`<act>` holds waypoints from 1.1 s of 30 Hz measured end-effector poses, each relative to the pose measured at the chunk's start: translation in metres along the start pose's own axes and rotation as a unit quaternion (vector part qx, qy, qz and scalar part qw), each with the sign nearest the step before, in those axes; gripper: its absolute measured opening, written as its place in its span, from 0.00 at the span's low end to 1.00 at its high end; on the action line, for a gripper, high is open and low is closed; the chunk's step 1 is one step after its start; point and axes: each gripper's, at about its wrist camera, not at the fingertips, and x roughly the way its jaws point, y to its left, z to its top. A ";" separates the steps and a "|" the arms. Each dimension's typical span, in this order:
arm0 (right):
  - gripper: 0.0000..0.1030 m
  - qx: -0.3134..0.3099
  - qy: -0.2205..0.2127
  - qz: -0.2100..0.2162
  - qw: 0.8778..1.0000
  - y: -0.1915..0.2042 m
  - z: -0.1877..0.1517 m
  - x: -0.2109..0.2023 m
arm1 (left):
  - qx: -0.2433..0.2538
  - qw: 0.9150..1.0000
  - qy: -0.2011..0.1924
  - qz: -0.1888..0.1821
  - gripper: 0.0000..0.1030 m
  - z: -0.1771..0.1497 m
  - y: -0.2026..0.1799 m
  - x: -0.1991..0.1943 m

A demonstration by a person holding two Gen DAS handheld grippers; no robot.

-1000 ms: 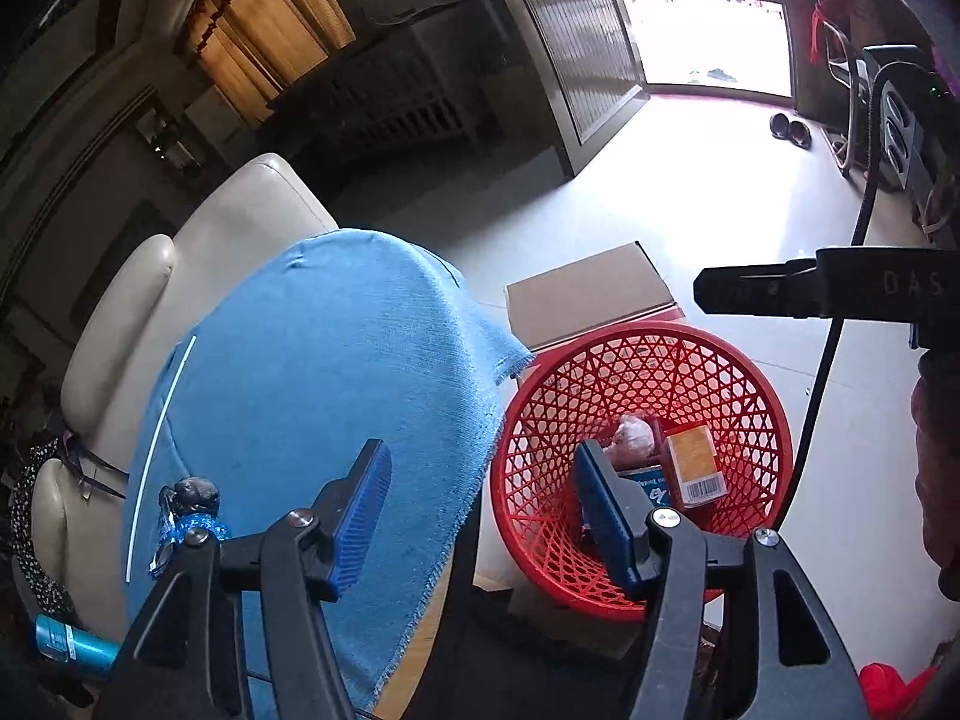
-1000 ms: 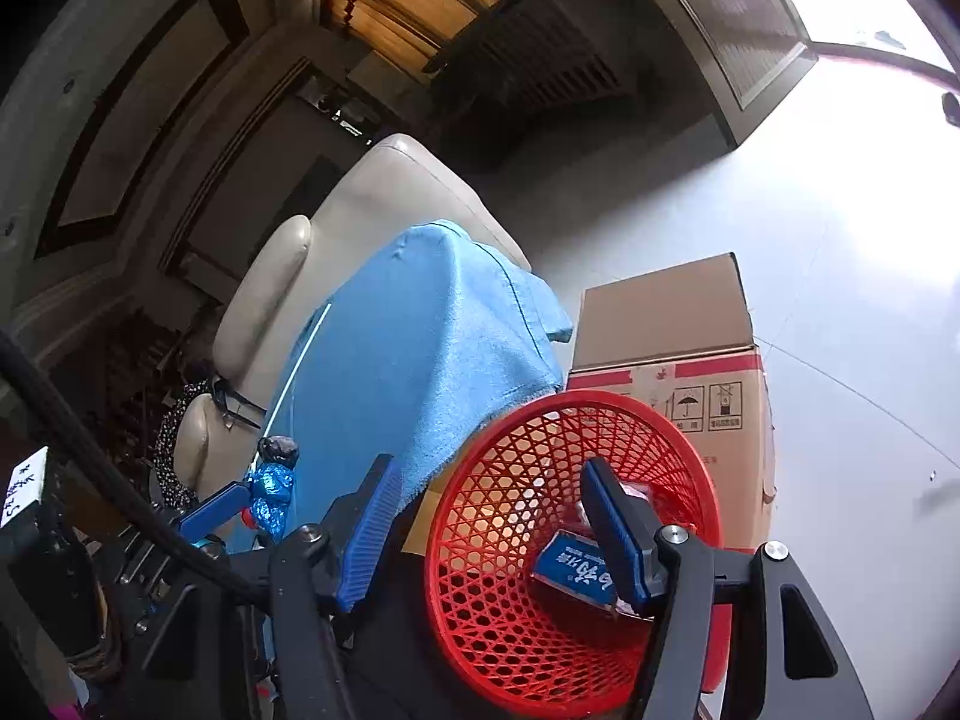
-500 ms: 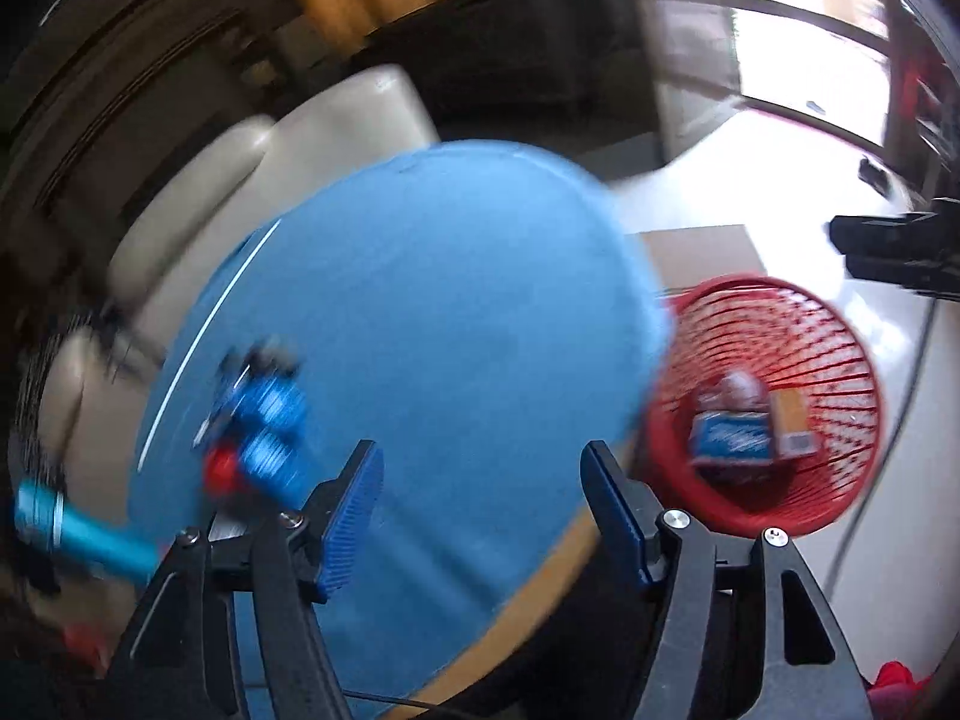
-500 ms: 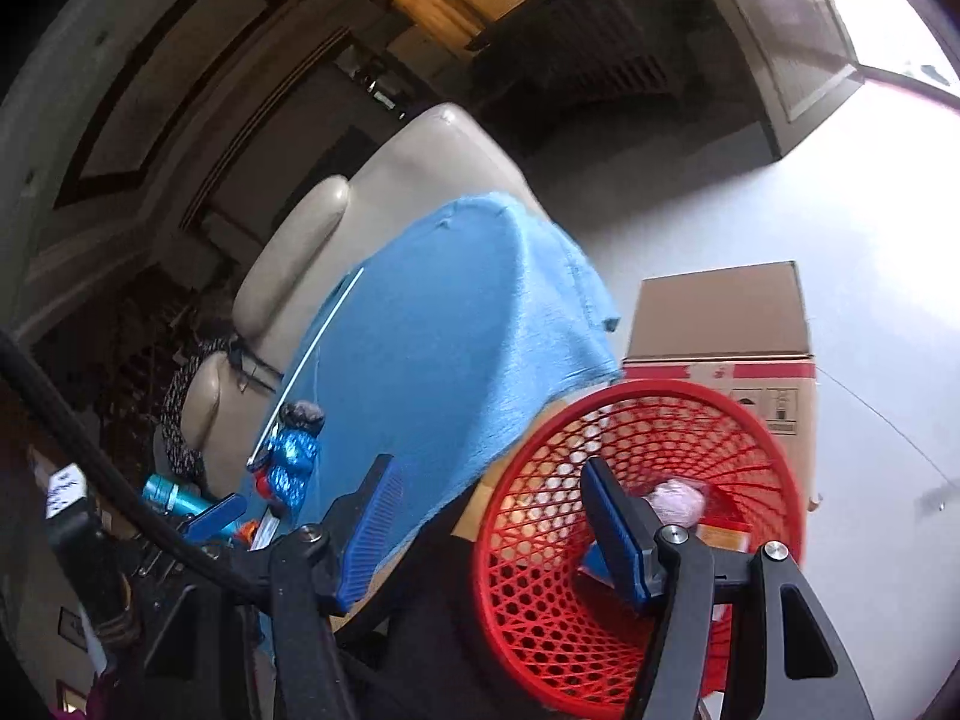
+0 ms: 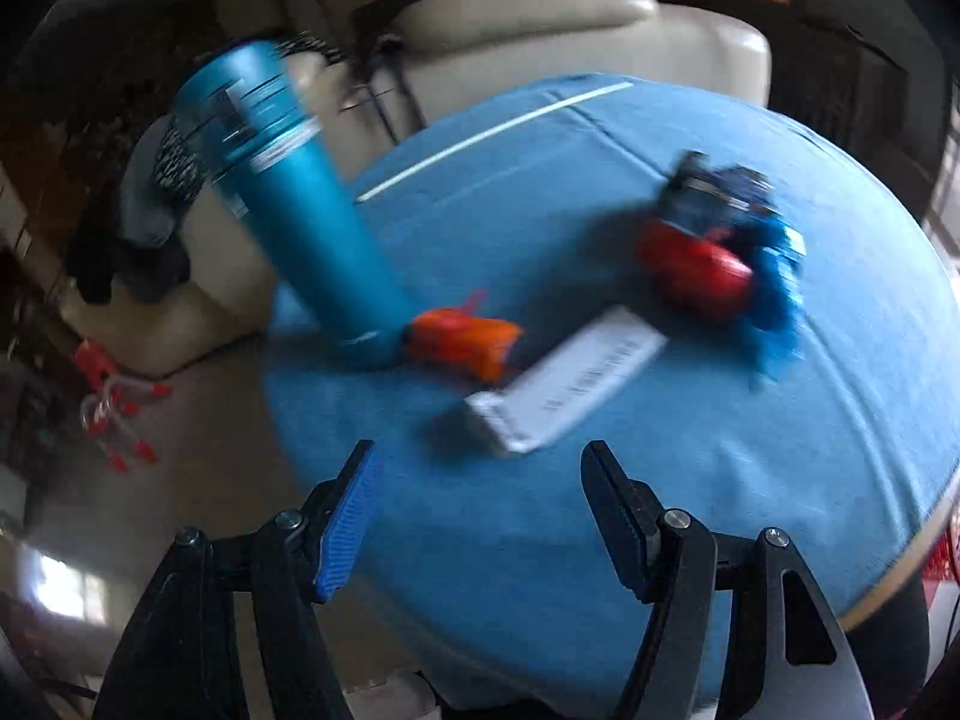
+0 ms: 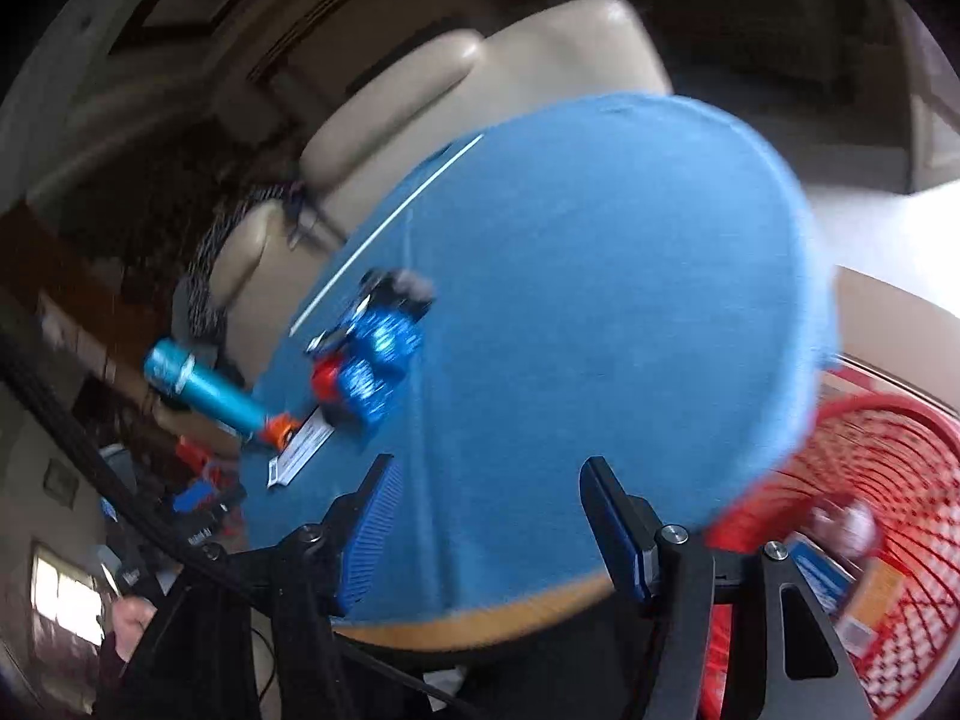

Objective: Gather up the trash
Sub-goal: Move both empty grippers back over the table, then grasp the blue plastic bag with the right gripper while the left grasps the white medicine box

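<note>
Left wrist view: the left gripper (image 5: 480, 510) hangs over the near edge of a round table draped with a blue cloth (image 5: 690, 510). Its jaws have just been opening and stand apart with nothing between them. The trash lies toward the middle of the table (all of it blurred). A white flat packet (image 5: 570, 390) is just ahead of the jaws, an orange wrapper (image 5: 465, 345) is beside it toward the left edge, and a red and blue crumpled wrapper (image 5: 720, 264) lies near the right edge. A teal bottle (image 5: 288, 192) stands at the left edge, its foot touching the orange wrapper. A thin white stick (image 5: 492, 132) lies along the far edge. A cream armchair (image 5: 576, 30) sits behind the table.

Right wrist view: the right gripper (image 6: 486, 528) is also over the near edge of the table, jaws apart and empty. The same trash sits at the far left edge of the cloth. A red basket (image 6: 870, 480) stands off the table's right edge, lower down, with a few packets in it (too blurred to name). A cardboard box (image 6: 888, 324) is just behind the basket.
</note>
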 end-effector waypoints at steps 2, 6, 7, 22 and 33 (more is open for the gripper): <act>0.64 -0.020 0.022 0.006 1.000 0.025 0.008 0.032 | -0.008 1.000 -0.001 -0.008 0.67 -0.001 0.010 0.005; 0.64 -0.056 0.056 0.008 0.997 0.066 0.022 0.088 | -0.003 0.999 -0.005 -0.033 0.67 -0.005 0.018 0.015; 0.64 -0.063 0.064 0.008 0.996 0.075 0.024 0.101 | 0.000 0.999 -0.005 -0.037 0.67 -0.004 0.019 0.016; 0.48 0.046 0.116 -0.036 0.992 0.088 0.062 0.215 | 0.095 0.984 -0.029 -0.151 0.68 0.013 0.012 0.031; 0.30 0.043 0.104 -0.027 0.993 0.061 0.042 0.177 | 0.135 0.973 0.013 -0.188 0.68 0.032 -0.017 0.085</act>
